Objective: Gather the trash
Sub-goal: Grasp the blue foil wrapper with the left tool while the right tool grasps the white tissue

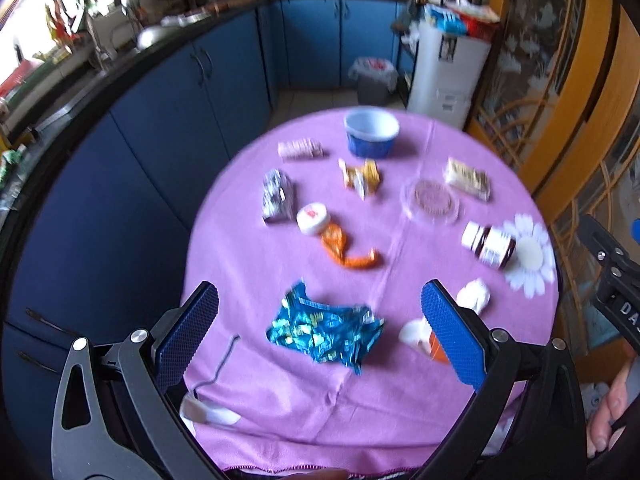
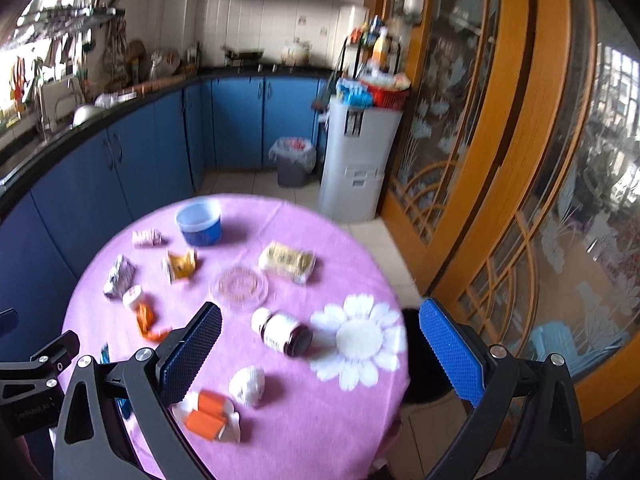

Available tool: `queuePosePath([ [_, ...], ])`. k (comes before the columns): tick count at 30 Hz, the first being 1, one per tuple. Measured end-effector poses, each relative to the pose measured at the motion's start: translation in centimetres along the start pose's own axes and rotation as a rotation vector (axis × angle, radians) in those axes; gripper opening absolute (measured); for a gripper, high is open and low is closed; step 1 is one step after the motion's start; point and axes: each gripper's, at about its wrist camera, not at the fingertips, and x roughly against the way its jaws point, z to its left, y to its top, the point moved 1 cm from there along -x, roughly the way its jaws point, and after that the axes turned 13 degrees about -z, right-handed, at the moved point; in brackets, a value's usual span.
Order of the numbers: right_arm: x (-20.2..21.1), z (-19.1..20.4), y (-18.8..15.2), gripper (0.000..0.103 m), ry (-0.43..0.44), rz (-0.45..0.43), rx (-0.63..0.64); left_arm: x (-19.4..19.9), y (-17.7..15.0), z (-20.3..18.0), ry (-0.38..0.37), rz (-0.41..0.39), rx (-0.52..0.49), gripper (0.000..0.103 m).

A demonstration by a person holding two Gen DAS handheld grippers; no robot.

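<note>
left hand-held gripper [image 1: 320,320] released, over blue wrapper [image 1: 324,330] | right hand-held gripper [image 2: 320,344] released, over jar [image 2: 285,334]

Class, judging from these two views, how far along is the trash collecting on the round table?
Nothing looks collected yet. Both the left gripper and right gripper are open and empty above the table. The blue wrapper, orange wrapper and crumpled tissue lie on the pink cloth; the bin stands far off.

Before you stands a round table [image 1: 400,400] under a pink cloth, and on it you have a blue tub [image 1: 371,132] at the far edge, a crumpled blue foil wrapper [image 1: 324,330] nearest, an orange wrapper [image 1: 344,246], a toppled dark jar [image 1: 489,245], a clear lid [image 1: 432,200] and a white flower mat [image 1: 528,256].
</note>
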Motion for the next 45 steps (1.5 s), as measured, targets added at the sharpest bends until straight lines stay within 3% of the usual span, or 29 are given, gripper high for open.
queuePosePath([
  [4, -2.3, 0.6, -2.1, 0.097, 0.035, 0.111, 0.017, -2.5, -1.8, 0.1, -0.047, 0.13, -0.009, 0.1],
  [8, -4.4, 1.4, -4.3, 0.097, 0.067, 0.212, 0.045, -5.3, -3.8, 0.1, -0.04, 0.272, -0.034, 0.096],
  [15, -7.8, 1.8, -6.4, 0.097, 0.106, 0.36, 0.038, -9.1, -5.5, 0.2, -0.06, 0.436, -0.006, 0.094],
  [21, -9.5, 2.3, -7.0, 0.097, 0.119, 0.414, 0.048, -11.4, -6.1, 0.1, -0.07, 0.483, 0.003, 0.094],
  [25, -10.3, 2.7, -7.5, 0.097, 0.131, 0.447, 0.063, -12.9, -6.7, 0.5, -0.064, 0.52, 0.015, 0.081],
  [31, -11.3, 3.7, -8.2, 0.096, 0.164, 0.483, 0.087, -14.0, -7.1, 1.2, -0.051, 0.514, 0.012, 0.077],
  [32, -11.3, 3.9, -8.3, 0.094, 0.171, 0.486, 0.093, -13.9, -7.2, 1.4, -0.048, 0.51, 0.012, 0.076],
  [35, -11.6, 4.6, -8.8, 0.068, 0.197, 0.508, 0.11, -13.7, -6.6, 1.6, -0.037, 0.498, 0.013, 0.067],
  [39, -11.5, 5.5, -9.2, 0.041, 0.252, 0.523, 0.128, -13.4, -6.3, 2.1, -0.015, 0.483, 0.018, 0.053],
  [41, -11.1, 5.9, -9.1, 0.031, 0.275, 0.51, 0.14, -12.8, -5.6, 2.3, -0.025, 0.479, 0.025, 0.046],
  [45, -10.9, 5.7, -8.9, 0.029, 0.285, 0.5, 0.123, -12.1, -4.9, 2.7, -0.021, 0.46, 0.034, 0.036],
])
